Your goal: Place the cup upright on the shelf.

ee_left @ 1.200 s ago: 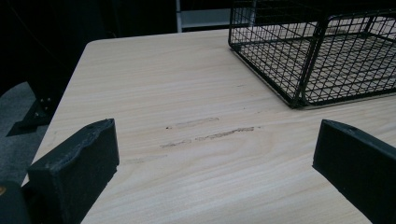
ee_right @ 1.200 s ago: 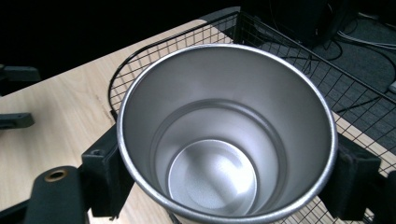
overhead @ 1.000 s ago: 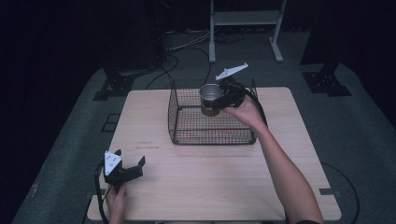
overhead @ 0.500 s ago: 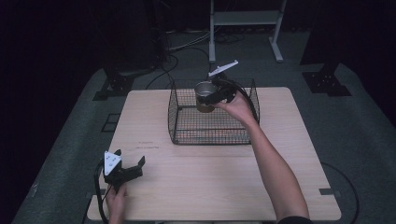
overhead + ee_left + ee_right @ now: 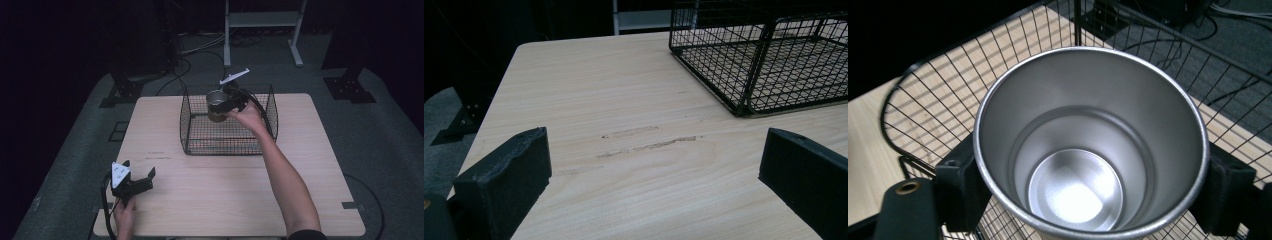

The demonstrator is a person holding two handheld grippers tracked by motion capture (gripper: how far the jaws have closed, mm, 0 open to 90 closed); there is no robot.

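A metal cup [image 5: 216,105] [image 5: 1088,145] hangs upright inside the black wire basket [image 5: 190,142], near its back wall. My right gripper [image 5: 225,106] [image 5: 1088,195] is shut on the cup, one jaw on each side of it below the rim. The cup is empty; its shiny bottom shows in the right gripper view. My left gripper [image 5: 145,177] [image 5: 654,180] rests low over the front left of the wooden table [image 5: 200,200], jaws wide open with bare wood between them. From there the basket [image 5: 769,65] stands ahead to the right.
The basket floor [image 5: 933,100] is bare wire with the table showing through. A metal stand [image 5: 262,20] and cables [image 5: 200,47] lie on the dark floor behind the table. Scuff marks [image 5: 649,142] cross the wood in front of the left gripper.
My right hand has carried the cup leftward and lower into the basket. The left gripper has stayed where it was.
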